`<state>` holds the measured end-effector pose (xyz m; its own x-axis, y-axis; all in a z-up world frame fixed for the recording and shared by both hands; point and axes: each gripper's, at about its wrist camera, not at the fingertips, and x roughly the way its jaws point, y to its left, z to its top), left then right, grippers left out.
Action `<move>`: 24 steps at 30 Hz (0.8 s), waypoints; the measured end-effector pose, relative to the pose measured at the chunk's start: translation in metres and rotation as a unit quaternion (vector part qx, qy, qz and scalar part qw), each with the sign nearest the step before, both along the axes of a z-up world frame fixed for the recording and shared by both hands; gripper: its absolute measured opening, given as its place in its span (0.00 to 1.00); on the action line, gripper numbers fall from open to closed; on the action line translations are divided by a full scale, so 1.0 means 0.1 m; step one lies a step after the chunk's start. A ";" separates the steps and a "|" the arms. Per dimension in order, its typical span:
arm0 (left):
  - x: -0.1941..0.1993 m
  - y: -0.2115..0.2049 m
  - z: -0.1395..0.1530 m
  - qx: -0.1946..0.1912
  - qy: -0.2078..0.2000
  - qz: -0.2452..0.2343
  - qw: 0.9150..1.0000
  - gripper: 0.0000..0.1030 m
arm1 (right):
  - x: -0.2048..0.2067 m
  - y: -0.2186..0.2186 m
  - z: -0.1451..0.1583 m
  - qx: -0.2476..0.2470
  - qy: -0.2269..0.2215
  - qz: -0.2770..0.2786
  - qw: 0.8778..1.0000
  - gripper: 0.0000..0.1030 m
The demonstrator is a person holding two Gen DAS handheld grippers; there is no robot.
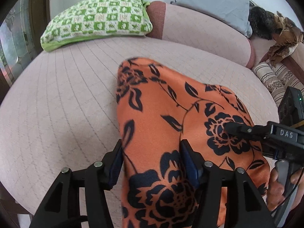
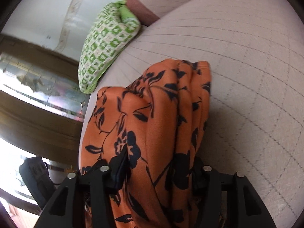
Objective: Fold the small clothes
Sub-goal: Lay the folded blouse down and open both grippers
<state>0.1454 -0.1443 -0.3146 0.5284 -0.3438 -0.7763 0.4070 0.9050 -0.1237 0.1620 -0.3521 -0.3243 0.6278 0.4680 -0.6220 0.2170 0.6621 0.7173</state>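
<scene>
Here an orange garment (image 1: pixel 157 117) printed with black roses, leaves and thin stems lies on the pale pink quilted sofa seat (image 1: pixel 62 98), toward its front edge. The cloth is smooth and slightly glossy; in the left wrist view it spreads as a broad rounded shape with one blunt corner reaching toward the back cushion (image 1: pixel 199 28). In the right wrist view the same fabric (image 2: pixel 152 117) is gathered into several long lengthwise folds bunched side by side.

The left gripper (image 1: pixel 151 163) stands with its jaws parted either side of the near part of the cloth; the blue pads (image 1: pixel 190 163) sit beside the fabric rather than pinching it. The right gripper (image 2: pixel 159 171) also has cloth running between its parted jaws, draped over them, and whether the pads press on it I cannot tell. A hand (image 1: pixel 279 188) holds its handle.

A green-and-white checked pillow (image 1: pixel 98 19) rests at the seat's far left corner.
</scene>
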 end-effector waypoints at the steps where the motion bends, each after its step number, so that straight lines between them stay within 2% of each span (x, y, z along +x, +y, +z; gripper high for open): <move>1: -0.01 0.03 0.05 0.004 -0.013 0.003 1.000 0.59 | 0.00 -0.03 0.04 -0.002 -0.003 -0.002 1.000 0.56; 6: 0.01 0.19 0.25 0.031 -0.080 0.034 0.996 0.60 | -0.15 -0.18 0.41 -0.069 -0.056 -0.038 0.995 0.57; 9: 0.10 0.27 0.24 0.043 -0.078 0.055 0.995 0.60 | -0.27 -0.15 0.66 -0.110 -0.111 -0.052 0.986 0.58; 11: 0.17 0.28 0.20 0.050 -0.071 0.062 0.994 0.60 | -0.29 -0.05 0.82 -0.126 -0.149 -0.035 0.980 0.58; 13: 0.20 0.24 0.16 0.066 -0.071 0.061 0.993 0.60 | -0.23 0.08 0.89 -0.132 -0.164 -0.005 0.978 0.58; 15: 0.21 0.18 0.11 0.089 -0.078 0.058 0.991 0.60 | -0.13 0.16 0.83 -0.126 -0.145 0.012 0.981 0.58; 18: 0.23 0.10 -0.02 0.126 -0.080 0.055 0.987 0.67 | 0.16 0.16 0.51 -0.092 -0.060 0.036 0.993 0.56; 19: 0.26 0.09 -0.07 0.133 -0.075 0.053 0.987 0.71 | 0.23 0.10 0.34 -0.085 -0.020 0.027 0.996 0.56; 20: 0.30 0.07 -0.12 0.137 -0.068 0.050 0.987 0.73 | 0.29 0.06 0.26 -0.077 0.000 0.020 0.997 0.56; 22: 0.35 0.07 -0.15 0.144 -0.066 0.051 0.986 0.77 | 0.32 -0.02 0.23 -0.054 0.003 0.018 0.998 0.56; 24: 0.35 0.09 -0.11 0.139 -0.065 0.055 0.987 0.78 | 0.31 -0.06 0.28 -0.045 -0.002 0.015 0.999 0.56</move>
<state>0.1800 -0.1355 -0.3253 0.6519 -0.0623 -0.7557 0.2998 0.9366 0.1814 0.1928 -0.3578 -0.2965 0.6173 0.4287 -0.6597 0.1925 0.7307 0.6550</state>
